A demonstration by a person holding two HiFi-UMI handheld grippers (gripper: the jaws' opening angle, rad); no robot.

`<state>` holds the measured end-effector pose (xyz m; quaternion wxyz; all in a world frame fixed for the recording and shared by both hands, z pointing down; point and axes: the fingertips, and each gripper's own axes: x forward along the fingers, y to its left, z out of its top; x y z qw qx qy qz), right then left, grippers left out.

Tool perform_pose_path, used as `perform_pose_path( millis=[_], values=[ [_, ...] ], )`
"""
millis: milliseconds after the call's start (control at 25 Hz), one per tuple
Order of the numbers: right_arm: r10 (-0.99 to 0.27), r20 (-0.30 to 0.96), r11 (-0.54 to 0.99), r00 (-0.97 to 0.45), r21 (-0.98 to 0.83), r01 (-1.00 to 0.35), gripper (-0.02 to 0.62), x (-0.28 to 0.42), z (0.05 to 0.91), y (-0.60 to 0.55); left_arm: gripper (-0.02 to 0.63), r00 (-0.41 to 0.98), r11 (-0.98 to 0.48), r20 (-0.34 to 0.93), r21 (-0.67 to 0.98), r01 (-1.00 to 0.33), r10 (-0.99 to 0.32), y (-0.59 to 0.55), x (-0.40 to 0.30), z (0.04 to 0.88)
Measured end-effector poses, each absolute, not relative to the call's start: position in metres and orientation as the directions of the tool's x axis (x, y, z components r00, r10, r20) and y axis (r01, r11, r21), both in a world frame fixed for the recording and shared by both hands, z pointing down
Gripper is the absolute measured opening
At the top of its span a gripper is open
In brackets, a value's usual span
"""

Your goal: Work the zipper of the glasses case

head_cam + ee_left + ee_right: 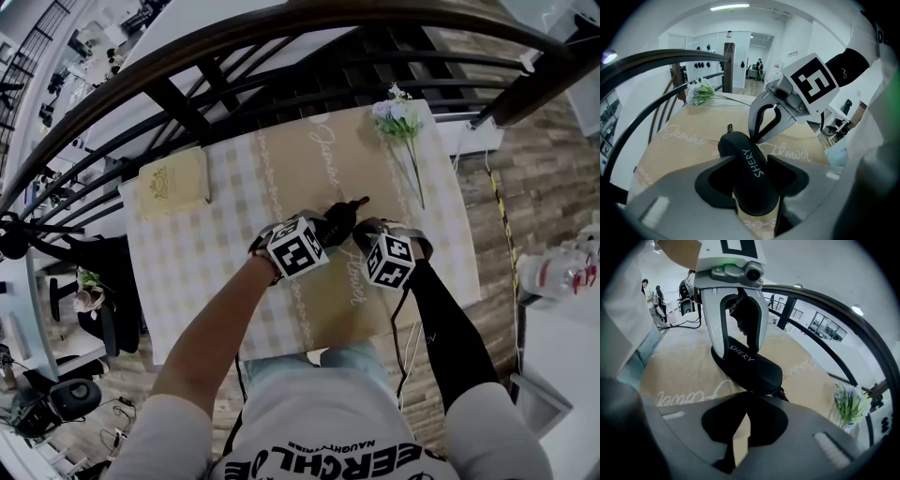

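Tablecloth; case (clamped, left hand-held gripper)

Head view: glasses case mostly hidden behind marker cubes of left hand-held gripper and right hand-held gripper; only 12 o'clock tip shows. Right jaws together; zipper pull pinched or not, unclear. Book print at 10 o'clock too small.

Clothed table — book, flowers, glasses case
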<state>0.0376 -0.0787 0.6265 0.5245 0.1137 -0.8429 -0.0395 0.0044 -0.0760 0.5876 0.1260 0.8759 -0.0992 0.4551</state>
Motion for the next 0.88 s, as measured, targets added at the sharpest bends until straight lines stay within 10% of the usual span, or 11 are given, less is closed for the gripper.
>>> perform_pose_path(
  millis=[880],
  values=[
    [-0.222, 0.867, 0.968, -0.446, 0.141, -0.209, 0.031, 0.024, 0.625, -0.059, 0.221, 0.589, -0.949, 0.806, 0.136, -0.284, -0.06, -0.077, 0.003, 0.587]
  ],
)
